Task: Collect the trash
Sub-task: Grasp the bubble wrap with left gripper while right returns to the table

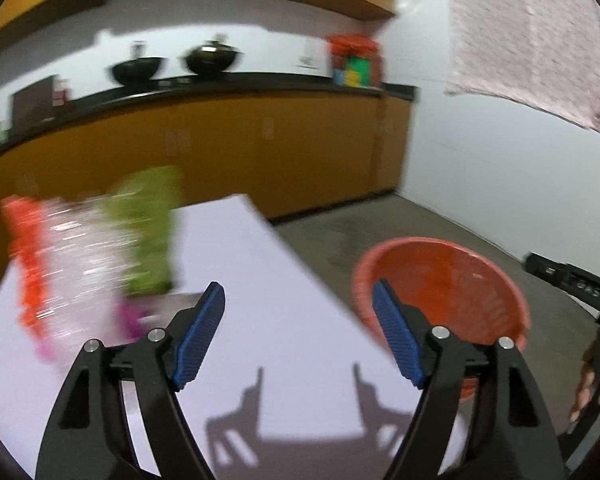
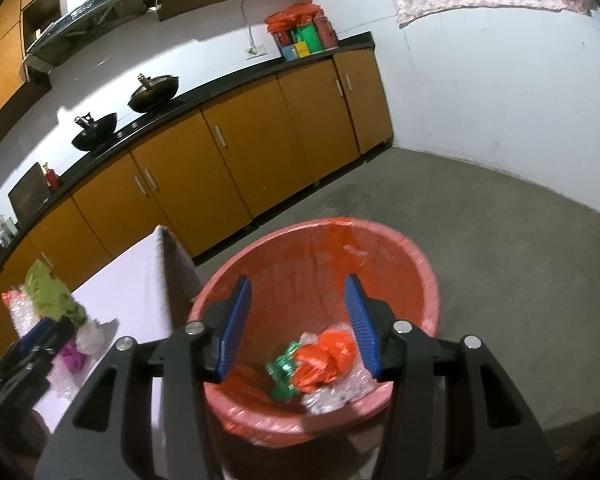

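A red bin (image 2: 400, 256) with a red liner stands on the floor beside a white table (image 1: 292, 320). Orange, green and clear wrappers (image 2: 320, 364) lie in its bottom. My right gripper (image 2: 298, 324) is open and empty, held above the bin's mouth. My left gripper (image 1: 298, 328) is open and empty over the table, with the bin (image 1: 460, 272) to its right. A blurred heap of trash (image 1: 88, 256), orange, clear, green and pink, lies on the table to its left. The heap (image 2: 52, 308) and the left gripper (image 2: 40, 340) also show in the right wrist view.
Orange cabinets under a black counter (image 2: 228, 80) run along the back, with two black woks (image 2: 154, 90) and a box of colourful items (image 2: 304, 36). A grey concrete floor (image 2: 500, 220) meets a white wall at the right. A pink cloth (image 1: 532, 40) hangs above.
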A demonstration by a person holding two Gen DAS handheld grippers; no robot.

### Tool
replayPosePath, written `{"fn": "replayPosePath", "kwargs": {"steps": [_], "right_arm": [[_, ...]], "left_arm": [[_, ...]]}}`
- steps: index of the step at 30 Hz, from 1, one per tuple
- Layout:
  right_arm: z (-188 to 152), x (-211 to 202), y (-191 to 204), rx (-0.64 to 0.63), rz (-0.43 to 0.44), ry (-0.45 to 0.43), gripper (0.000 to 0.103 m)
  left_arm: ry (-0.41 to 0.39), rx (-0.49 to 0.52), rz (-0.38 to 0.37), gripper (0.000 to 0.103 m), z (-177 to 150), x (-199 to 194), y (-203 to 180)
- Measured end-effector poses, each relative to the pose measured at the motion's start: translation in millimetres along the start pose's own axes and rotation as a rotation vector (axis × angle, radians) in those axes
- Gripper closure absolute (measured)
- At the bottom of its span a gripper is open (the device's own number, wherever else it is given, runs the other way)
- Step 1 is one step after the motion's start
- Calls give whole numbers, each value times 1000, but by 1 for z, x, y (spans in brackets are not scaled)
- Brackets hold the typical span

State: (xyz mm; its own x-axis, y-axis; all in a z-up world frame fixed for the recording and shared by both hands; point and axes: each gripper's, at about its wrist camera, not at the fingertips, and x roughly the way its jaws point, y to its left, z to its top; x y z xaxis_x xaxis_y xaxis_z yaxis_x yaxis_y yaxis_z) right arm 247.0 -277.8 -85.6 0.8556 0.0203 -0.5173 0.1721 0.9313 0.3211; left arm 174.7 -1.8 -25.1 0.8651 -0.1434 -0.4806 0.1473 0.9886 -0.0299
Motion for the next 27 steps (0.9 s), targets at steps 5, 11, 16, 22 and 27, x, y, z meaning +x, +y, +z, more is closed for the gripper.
{"fn": "replayPosePath", "kwargs": {"steps": [5, 11, 16, 22, 27], "right_arm": [[-19, -4, 26, -9, 56, 36, 54], [-49, -5, 71, -90, 107, 76, 41], [-63, -5, 102, -154, 151, 104, 40], [-66, -1, 114, -166, 169, 123, 40], [-68, 2, 125, -179, 182, 139, 40]], "left_arm": [[-7, -89, 189, 21, -19, -20, 57], [39, -137, 304, 17, -38, -14, 96], [41, -122, 334, 15, -34, 2, 104], [87, -111, 319, 33, -39, 19, 112], [102, -150, 264, 73, -41, 22, 122]]}}
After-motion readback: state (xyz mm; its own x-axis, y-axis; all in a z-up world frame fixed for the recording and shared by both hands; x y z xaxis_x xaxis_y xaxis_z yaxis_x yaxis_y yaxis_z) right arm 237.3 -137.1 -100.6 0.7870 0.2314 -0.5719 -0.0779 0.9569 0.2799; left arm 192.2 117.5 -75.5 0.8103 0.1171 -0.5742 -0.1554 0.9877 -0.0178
